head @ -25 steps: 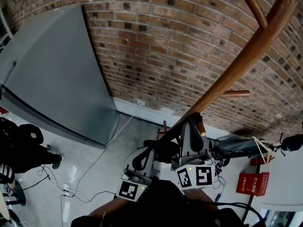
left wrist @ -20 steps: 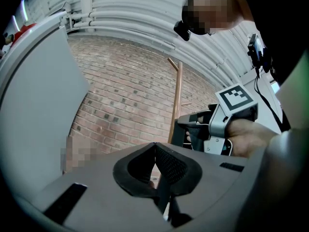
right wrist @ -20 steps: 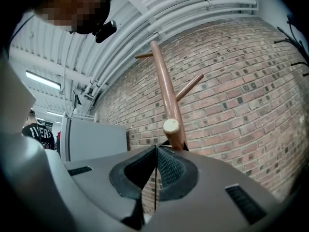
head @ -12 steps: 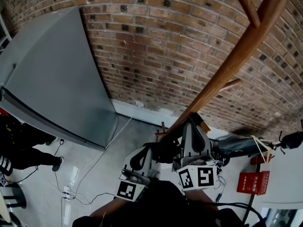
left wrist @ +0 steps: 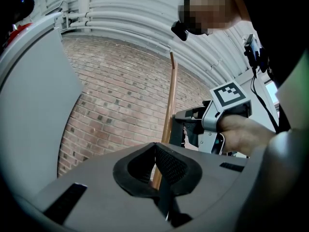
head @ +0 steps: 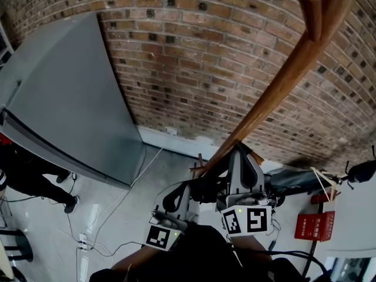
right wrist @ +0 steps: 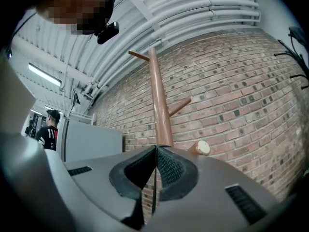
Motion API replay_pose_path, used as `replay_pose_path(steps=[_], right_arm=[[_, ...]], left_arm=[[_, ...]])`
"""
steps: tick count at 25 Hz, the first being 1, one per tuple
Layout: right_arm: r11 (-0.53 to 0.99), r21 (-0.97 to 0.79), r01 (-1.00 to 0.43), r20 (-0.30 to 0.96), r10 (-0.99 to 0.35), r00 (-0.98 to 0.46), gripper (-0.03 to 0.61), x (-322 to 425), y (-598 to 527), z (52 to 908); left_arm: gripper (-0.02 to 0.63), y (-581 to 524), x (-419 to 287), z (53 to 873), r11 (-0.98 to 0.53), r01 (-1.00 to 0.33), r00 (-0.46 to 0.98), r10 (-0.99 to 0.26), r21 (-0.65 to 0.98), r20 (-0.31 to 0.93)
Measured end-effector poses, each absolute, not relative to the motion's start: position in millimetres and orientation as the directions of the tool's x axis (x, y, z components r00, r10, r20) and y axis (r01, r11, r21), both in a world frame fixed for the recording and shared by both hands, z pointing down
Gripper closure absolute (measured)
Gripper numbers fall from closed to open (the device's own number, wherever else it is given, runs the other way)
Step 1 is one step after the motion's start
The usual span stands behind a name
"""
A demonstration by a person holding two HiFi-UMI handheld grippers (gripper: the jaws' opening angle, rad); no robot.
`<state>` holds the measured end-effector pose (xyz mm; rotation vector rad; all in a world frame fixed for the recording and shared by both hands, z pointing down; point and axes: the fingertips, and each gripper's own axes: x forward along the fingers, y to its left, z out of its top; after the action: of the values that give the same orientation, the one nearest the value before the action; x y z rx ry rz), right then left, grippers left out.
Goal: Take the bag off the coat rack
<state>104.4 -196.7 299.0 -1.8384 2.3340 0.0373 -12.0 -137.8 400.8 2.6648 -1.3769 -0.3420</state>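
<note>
Both grippers are held close to the body, side by side and angled upward. On the left gripper [left wrist: 155, 147] the pads are pressed together at the tips with nothing pinched between them. Same on the right gripper [right wrist: 155, 148]: jaws closed tip to tip, empty. Just right of the left jaws, the right hand [left wrist: 244, 134] wraps its gripper's handle.

Smooth wooden coat rack [head: 276, 89]; rough brick wall [head: 194, 57]; matt grey cabinet [head: 64, 98].

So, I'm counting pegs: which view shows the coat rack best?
The right gripper view: the coat rack stands upright with three pegs visible. Head view: slanted, cropped; left gripper view: a thin strip.
</note>
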Motion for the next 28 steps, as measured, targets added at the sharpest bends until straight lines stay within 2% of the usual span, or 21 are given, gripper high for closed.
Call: replay_pose_path(steps=[28], right_arm=[[0.267,-0.048,-0.963,-0.234,-0.940,-0.249,0.558,105.4,-185.9,260.0]], left_arm=[[0.597,-142.4,-10.7,405.4,-0.570,-0.794,0.549,-0.822,0.211,-0.153]])
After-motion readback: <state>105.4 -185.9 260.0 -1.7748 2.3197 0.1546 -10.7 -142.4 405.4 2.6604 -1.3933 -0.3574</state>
